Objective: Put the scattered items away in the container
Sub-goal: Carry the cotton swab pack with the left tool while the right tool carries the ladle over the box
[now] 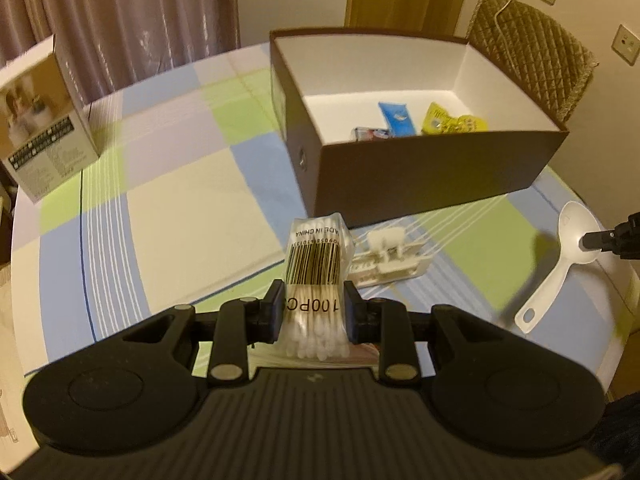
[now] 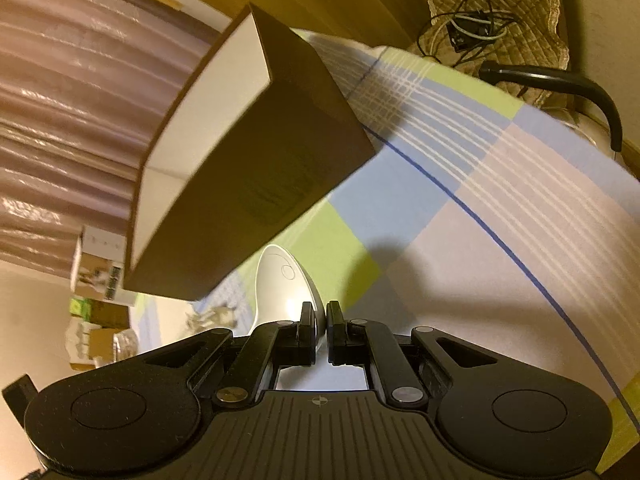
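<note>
My left gripper (image 1: 314,304) is shut on a clear pack of cotton swabs (image 1: 316,264) with a barcode label, held above the checked tablecloth in front of the brown box (image 1: 420,176). The box has a white inside and holds a blue packet (image 1: 396,114), a yellow packet (image 1: 452,120) and a small red and white item (image 1: 370,133). A white plastic clip (image 1: 390,258) lies just right of the swabs. My right gripper (image 2: 320,320) is shut on the rim of a white plastic spoon (image 2: 286,288), next to the box (image 2: 256,168); it also shows at the left wrist view's right edge (image 1: 592,240), on the spoon (image 1: 560,264).
A printed cardboard carton (image 1: 44,120) stands at the table's far left. A quilted chair (image 1: 532,60) with a cable is behind the box. A dark curved handle (image 2: 560,84) and tangled cables (image 2: 472,28) lie beyond the table's far edge. Curtains hang behind.
</note>
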A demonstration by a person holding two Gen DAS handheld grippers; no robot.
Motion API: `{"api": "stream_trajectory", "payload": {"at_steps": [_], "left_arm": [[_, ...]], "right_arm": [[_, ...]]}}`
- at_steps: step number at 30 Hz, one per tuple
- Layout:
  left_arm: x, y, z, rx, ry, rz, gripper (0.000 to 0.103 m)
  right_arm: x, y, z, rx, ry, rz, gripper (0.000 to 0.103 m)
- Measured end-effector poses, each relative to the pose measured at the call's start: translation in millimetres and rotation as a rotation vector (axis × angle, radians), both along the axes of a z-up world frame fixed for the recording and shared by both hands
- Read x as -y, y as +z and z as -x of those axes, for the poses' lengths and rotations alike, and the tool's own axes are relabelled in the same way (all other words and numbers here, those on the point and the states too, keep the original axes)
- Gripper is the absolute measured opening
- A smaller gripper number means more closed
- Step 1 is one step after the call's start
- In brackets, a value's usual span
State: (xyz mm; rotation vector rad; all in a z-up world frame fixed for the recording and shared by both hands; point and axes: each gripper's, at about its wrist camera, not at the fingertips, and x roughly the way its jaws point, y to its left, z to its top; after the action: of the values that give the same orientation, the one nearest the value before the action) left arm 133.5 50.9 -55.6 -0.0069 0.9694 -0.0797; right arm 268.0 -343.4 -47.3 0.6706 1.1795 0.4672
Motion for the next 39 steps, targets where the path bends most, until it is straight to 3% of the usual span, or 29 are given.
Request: {"api": "stream_trajectory", "payload": {"at_steps": [8, 25, 39], "left_arm": [[20.8, 17.8, -0.3, 0.046, -0.024, -0.009, 0.025], [57.5, 43.6, -24.3, 0.120, -0.087, -0.013, 0.025], [65.1, 64.1, -65.5, 0.177, -0.109, -0.026, 0.025]], "right_arm": [[12.6, 19.1, -1.9, 0.052, 0.010, -0.031, 0.008], [41.3, 44.4, -15.9, 0.075, -0.048, -0.150, 0.008], [13.6, 73.6, -66.6, 0.143, 0.002, -0.161, 0.008]]}}
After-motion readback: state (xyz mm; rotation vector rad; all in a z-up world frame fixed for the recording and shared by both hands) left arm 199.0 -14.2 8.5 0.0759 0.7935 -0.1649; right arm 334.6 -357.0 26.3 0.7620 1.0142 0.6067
